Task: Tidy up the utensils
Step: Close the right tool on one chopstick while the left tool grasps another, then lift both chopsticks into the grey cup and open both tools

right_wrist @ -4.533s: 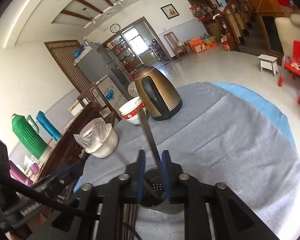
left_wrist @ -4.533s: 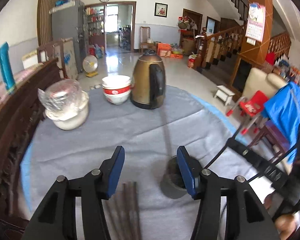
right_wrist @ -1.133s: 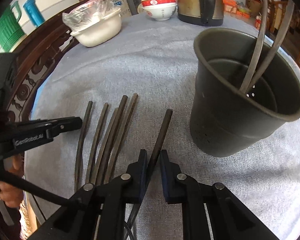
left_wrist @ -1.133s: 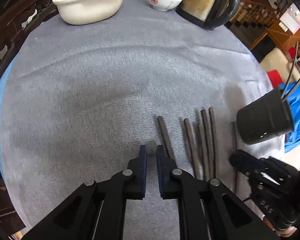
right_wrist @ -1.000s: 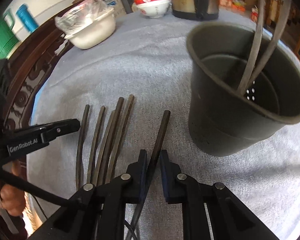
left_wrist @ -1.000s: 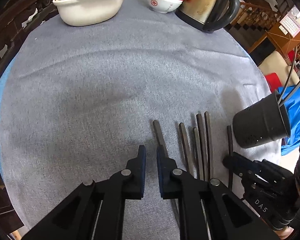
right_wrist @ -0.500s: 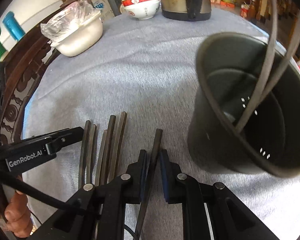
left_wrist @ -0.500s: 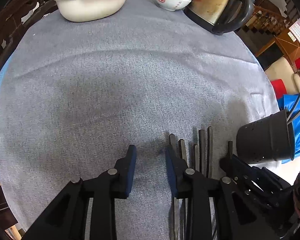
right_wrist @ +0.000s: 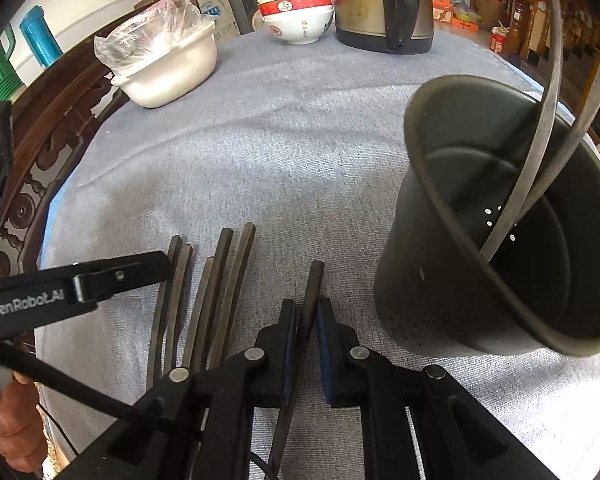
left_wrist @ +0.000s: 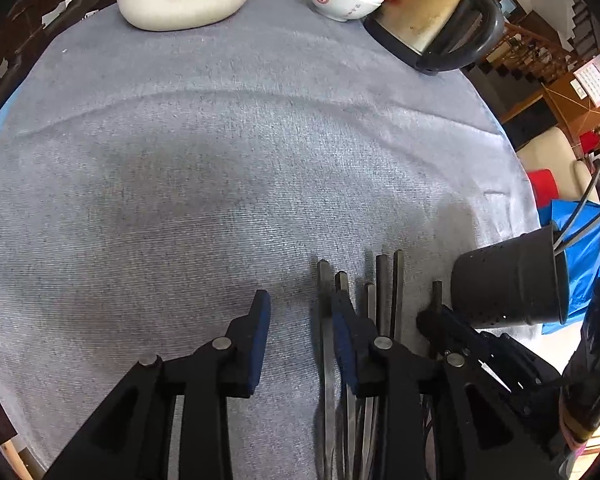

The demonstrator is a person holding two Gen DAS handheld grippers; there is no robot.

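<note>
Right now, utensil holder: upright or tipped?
Upright. The dark holder stands on its base on the grey cloth, mouth up, two utensils leaning inside against the rim.

Right hand-held gripper clamped on one chopstick — dark holder just beside

Dark, square-section chopsticks lie flat and roughly parallel on the grey cloth, left of the holder, their blunt ends pointing away from the camera. A dark, perforated cylindrical holder stands upright on the cloth at the right, with two chopsticks leaning inside it against the far rim. A single chopstick, nearest the holder's left side, lies apart from the group.
</note>
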